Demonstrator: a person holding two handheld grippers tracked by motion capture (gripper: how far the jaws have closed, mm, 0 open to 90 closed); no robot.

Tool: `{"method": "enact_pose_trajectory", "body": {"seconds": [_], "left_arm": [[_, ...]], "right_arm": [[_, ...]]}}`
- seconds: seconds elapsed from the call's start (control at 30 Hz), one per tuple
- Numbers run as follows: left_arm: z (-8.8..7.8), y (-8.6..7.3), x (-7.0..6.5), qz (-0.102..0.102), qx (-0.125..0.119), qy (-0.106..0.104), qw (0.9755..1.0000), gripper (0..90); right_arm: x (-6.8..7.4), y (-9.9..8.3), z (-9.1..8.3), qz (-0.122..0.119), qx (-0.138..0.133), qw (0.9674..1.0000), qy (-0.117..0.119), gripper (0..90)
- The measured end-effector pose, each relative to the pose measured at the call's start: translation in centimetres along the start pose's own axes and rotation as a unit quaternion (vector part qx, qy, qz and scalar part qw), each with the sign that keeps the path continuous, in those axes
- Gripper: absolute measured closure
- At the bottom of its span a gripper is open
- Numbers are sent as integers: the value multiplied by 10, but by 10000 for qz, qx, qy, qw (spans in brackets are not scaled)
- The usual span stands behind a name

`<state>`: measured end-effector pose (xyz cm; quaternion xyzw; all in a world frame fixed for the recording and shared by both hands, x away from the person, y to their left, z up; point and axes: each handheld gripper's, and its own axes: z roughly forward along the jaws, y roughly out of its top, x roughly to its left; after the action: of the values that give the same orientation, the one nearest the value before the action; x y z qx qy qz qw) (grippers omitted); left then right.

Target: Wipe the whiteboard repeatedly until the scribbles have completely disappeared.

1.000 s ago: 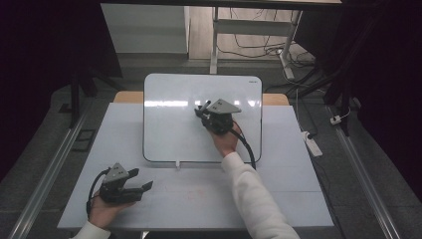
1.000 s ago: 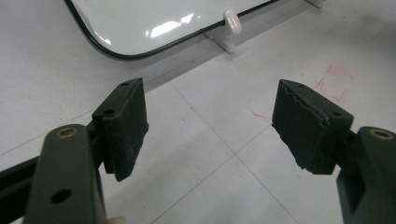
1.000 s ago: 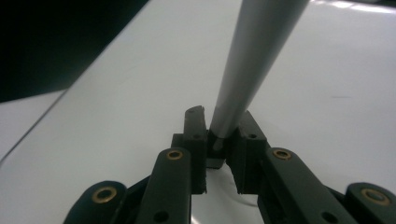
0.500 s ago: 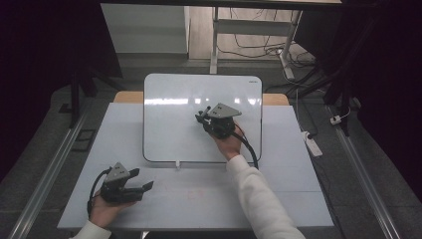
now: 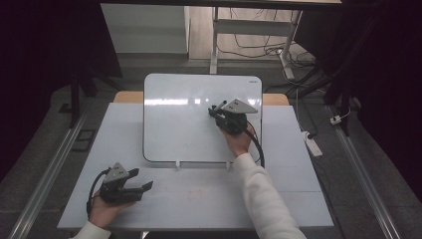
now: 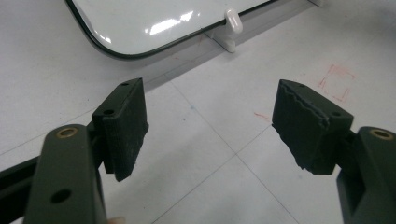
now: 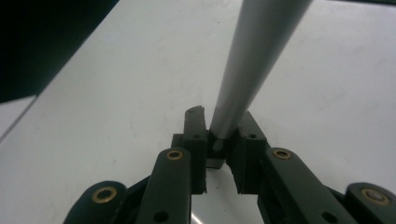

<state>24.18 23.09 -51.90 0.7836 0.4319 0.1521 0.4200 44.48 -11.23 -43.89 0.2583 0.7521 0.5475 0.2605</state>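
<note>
A white whiteboard [image 5: 184, 124] stands propped at the back of the white table [image 5: 209, 199]. Over its right half, my right gripper [image 5: 219, 112] is shut on a grey marker [image 7: 254, 60]. The marker's barrel rises from between the jaws across the board's surface [image 7: 116, 93] in the right gripper view, where the right gripper [image 7: 219, 137] clamps its lower end. My left gripper [image 5: 143, 186] rests in a hand near the table's front left corner. In the left gripper view its jaws [image 6: 210, 121] stand wide apart with nothing between them, aimed toward the board's lower edge [image 6: 140, 28].
Two white clips [image 5: 177, 164] hold the board's lower edge; one of them [image 6: 232, 21] lies ahead of the left jaws. Faint red pen marks [image 6: 337, 81] are on the tabletop. A white power strip [image 5: 312, 144] lies on the floor to the right of the table.
My right gripper has slid a little to the right across the whiteboard with the marker. The left gripper has stayed where it was.
</note>
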Motion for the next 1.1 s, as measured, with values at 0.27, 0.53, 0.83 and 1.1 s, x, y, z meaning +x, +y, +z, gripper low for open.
{"method": "enact_pose_trajectory", "body": {"seconds": [0.27,0.53,0.83,1.1], "left_arm": [[-1,-1,1,-20,-3,12,10000,271],[1,0,-1,11,37,5,10000,271],[1,-1,1,-11,35,2,10000,271],[0,0,2,-13,2,-9,10000,271]], "right_arm": [[-4,-5,-8,-43,87,9999,-46,783],[2,-2,-4,-241,139,9996,-6,783],[13,17,21,-384,174,9991,69,783],[26,11,26,-460,409,9971,438,783]]}}
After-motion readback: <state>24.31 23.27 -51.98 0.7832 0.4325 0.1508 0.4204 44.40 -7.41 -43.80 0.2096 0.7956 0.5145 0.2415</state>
